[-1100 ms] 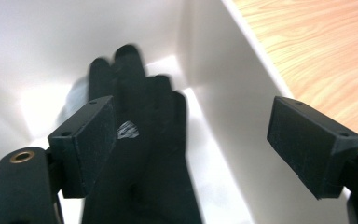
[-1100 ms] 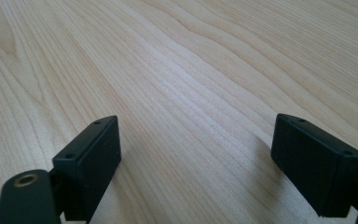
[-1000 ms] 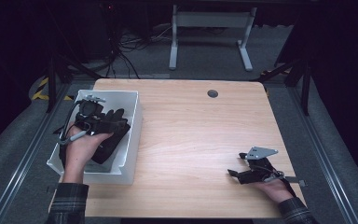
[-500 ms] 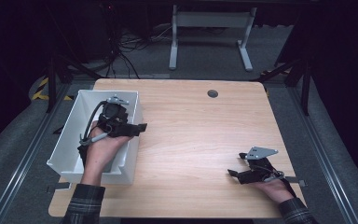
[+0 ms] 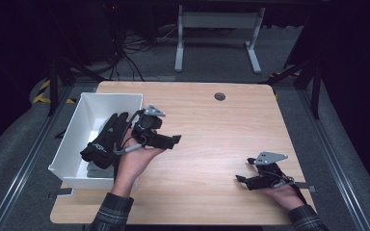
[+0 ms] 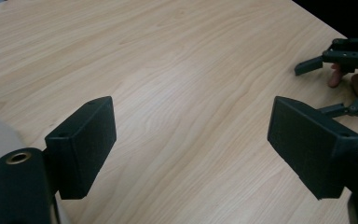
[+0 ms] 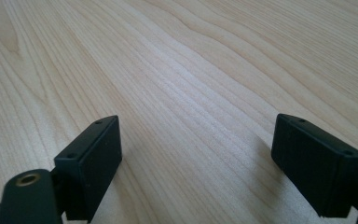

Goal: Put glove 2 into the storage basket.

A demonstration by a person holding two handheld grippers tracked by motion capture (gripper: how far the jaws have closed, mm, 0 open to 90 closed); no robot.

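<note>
A black glove with white lettering lies in the white bin at the table's left. My left gripper is just right of the bin, over bare wood, pointing right. Its jaws stand wide apart with nothing between them. My right gripper rests near the table's front right, pointing left, open and empty. The left gripper view shows that right gripper farther off at the upper right, with a fingertip of the hand behind it.
The light wooden table has a round cable hole near its far edge. A grey item lies under the glove in the bin. Beyond the table stands a metal frame on dark floor.
My left gripper has come out of the bin and moved right over the tabletop, jaws still wide. The glove stays in the bin. The right gripper has not moved.
</note>
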